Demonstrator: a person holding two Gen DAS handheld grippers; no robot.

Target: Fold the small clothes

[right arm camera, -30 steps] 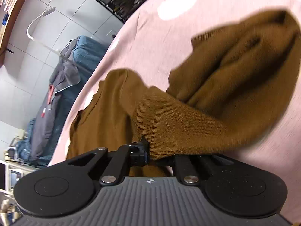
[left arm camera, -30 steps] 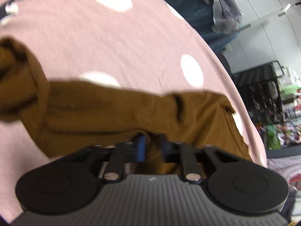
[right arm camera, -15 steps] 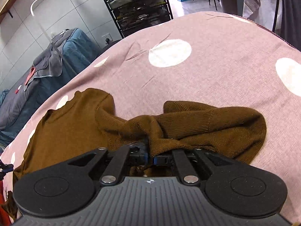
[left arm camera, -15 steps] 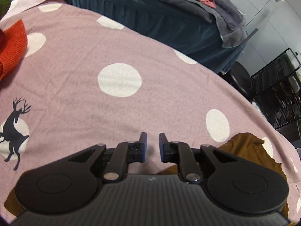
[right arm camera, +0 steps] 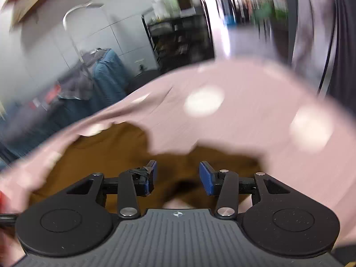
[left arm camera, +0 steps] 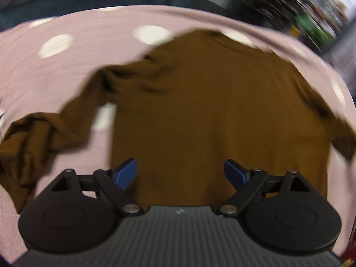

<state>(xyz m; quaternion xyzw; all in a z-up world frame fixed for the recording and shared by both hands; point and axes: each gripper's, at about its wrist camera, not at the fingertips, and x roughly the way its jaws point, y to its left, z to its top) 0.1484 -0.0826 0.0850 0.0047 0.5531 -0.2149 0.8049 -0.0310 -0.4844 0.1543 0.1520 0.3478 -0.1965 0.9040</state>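
Observation:
A small brown knit sweater (left arm camera: 211, 111) lies spread on a pink tablecloth (left arm camera: 55, 82) with white dots. One sleeve (left arm camera: 37, 138) trails crumpled to the left. My left gripper (left arm camera: 180, 173) hovers above the sweater's lower body, its jaws opening wide with nothing pinched between the blue pads (left arm camera: 125, 173). In the right wrist view the sweater (right arm camera: 106, 155) shows blurred below my right gripper (right arm camera: 178, 178), whose jaws are also opening and stand apart above the cloth, holding nothing. Both views are motion-blurred.
Beyond the table's far edge stand a blue sofa draped with grey clothes (right arm camera: 100, 75), a black wire shelf rack (right arm camera: 178, 42) and a white floor lamp (right arm camera: 73, 20). A red item (right arm camera: 2, 198) shows at the right wrist view's left edge.
Both grippers were shut on brown sweater fabric a second ago; each has let go, opened wide and lifted. The left view has swung around onto the spread sweater.

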